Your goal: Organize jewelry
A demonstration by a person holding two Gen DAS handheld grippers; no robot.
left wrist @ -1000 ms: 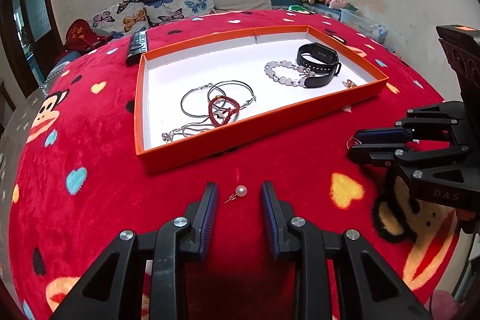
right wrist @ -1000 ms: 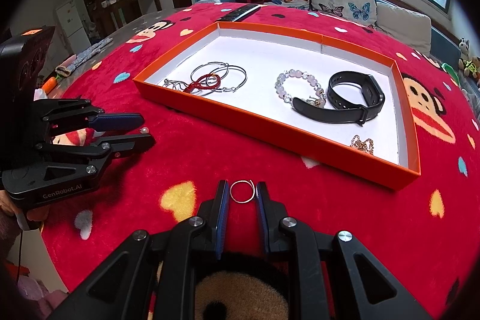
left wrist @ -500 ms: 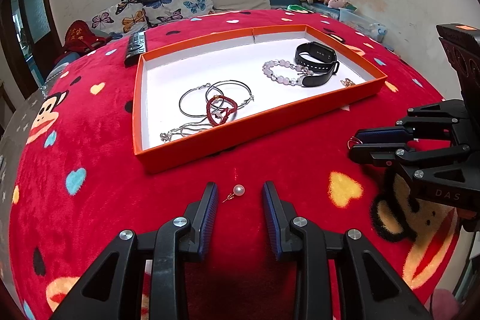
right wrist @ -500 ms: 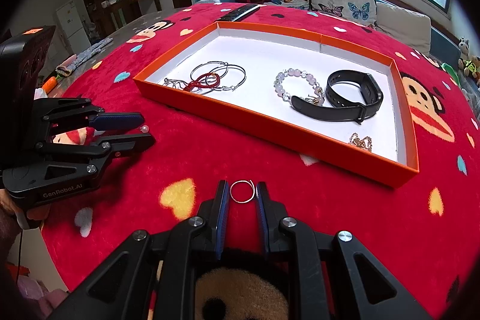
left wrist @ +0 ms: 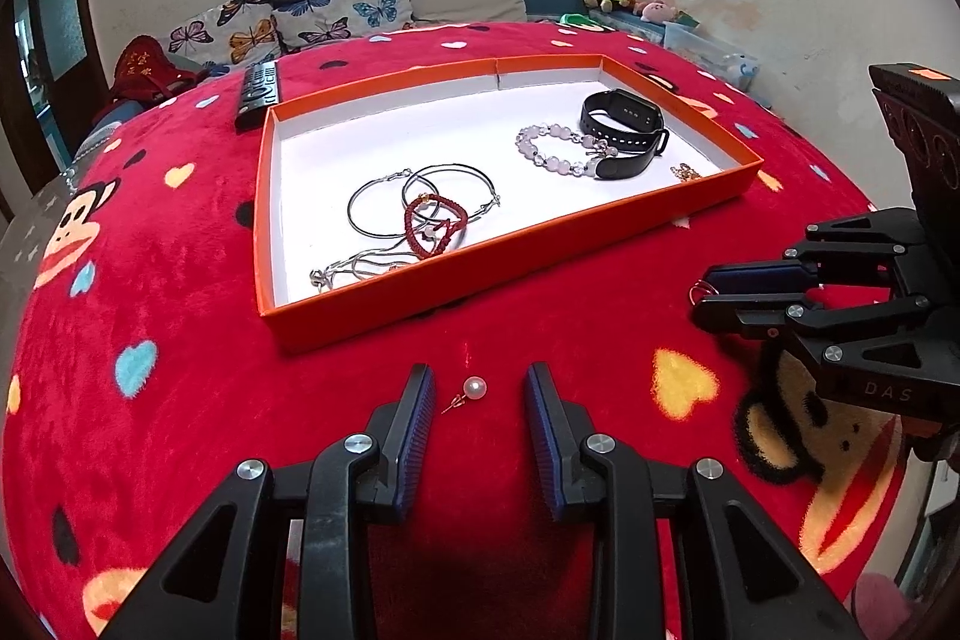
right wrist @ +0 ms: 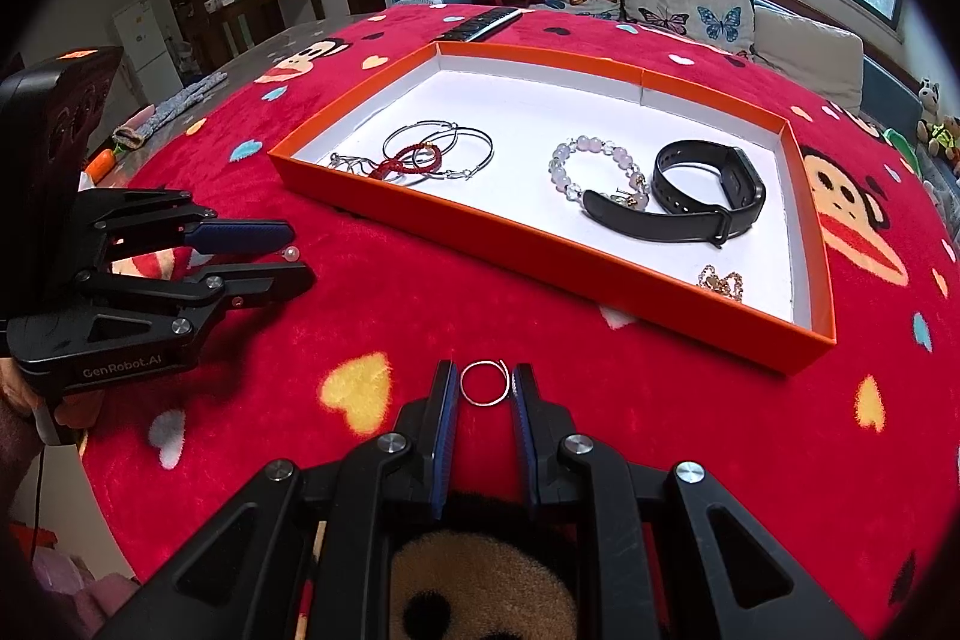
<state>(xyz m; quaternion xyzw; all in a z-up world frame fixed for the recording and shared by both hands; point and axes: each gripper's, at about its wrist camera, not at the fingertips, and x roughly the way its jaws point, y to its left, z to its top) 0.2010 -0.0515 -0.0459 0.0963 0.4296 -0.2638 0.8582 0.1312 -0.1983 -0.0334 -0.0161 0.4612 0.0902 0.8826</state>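
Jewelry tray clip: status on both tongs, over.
Left tongs open around pearl earring on the cloth. Right tongs shut on thin ring. Orange tray just ahead, path clear.

Tray (left wrist: 510, 253) on the blanket (left wrist: 180, 400), toward the far edge, with a remote (left wrist: 258, 94) just beyond its far-left corner. In the tray: hoops (left wrist: 414, 205), a cord bracelet (left wrist: 433, 225) and a chain (left wrist: 354, 271) overlapping near the left end; bead bracelet (left wrist: 555, 150) and watch band (left wrist: 624, 130) touching toward the right end; small charm (left wrist: 684, 172) in the near-right corner. Before the tray's near wall, on the blanket: pearl earring (left wrist: 474, 389) between the left gripper (left wrist: 478, 400) fingers, touching neither; ring (right wrist: 485, 382) between the right gripper (right wrist: 485, 388) fingers, to the right of the earring.
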